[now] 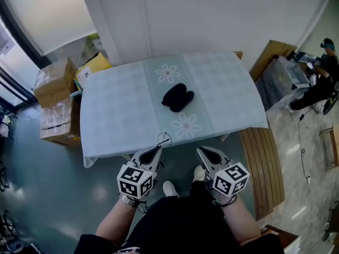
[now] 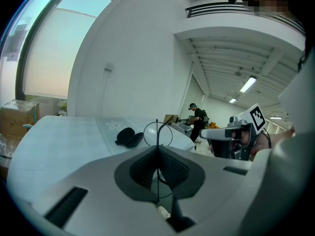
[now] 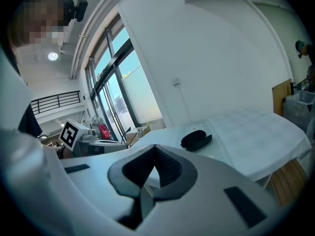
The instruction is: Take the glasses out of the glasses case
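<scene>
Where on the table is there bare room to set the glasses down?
Nearly all of the table is bare: wide patches on either side of the glasses case, plus the strip between it and the near edge. Only the centre is taken. The left gripper holds the glasses.

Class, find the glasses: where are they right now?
Head view: the glasses are pinched in the shut jaws of the left gripper, just left of centre at the near edge of the table, apart from the black glasses case lying mid-table.

White walls [image 1: 212, 15], cloth-covered table [image 1: 116, 115], cardboard boxes [image 1: 55, 81], grey floor [image 1: 42, 194].
</scene>
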Tool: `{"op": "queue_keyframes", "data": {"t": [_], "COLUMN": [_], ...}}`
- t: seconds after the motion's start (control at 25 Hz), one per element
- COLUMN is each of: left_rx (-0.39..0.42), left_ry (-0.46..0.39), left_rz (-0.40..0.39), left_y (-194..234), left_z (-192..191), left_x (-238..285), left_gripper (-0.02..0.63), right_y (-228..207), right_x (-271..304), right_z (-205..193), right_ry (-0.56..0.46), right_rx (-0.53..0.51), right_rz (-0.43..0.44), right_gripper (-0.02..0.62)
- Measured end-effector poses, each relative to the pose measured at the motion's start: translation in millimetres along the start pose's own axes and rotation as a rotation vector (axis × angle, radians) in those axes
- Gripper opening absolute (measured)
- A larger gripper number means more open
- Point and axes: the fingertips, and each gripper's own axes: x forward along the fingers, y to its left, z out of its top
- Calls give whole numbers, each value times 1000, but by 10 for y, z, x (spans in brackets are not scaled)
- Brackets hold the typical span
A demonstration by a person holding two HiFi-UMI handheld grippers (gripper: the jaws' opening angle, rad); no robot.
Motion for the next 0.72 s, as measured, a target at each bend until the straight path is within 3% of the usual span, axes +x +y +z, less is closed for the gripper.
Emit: {"op": "queue_keyframes", "data": {"t": [0.72], "left_rx": [14], "left_ry": [4], "left_rz": [2], "left_y": [-12], "left_z": [2], "left_x": [-51], "left_gripper": [30], "right_y": [16], "right_x": [-5], "right_z": [1], "right_ry": [-11], "right_rx": [4], "right_rz": [1], "right_gripper": [23]}}
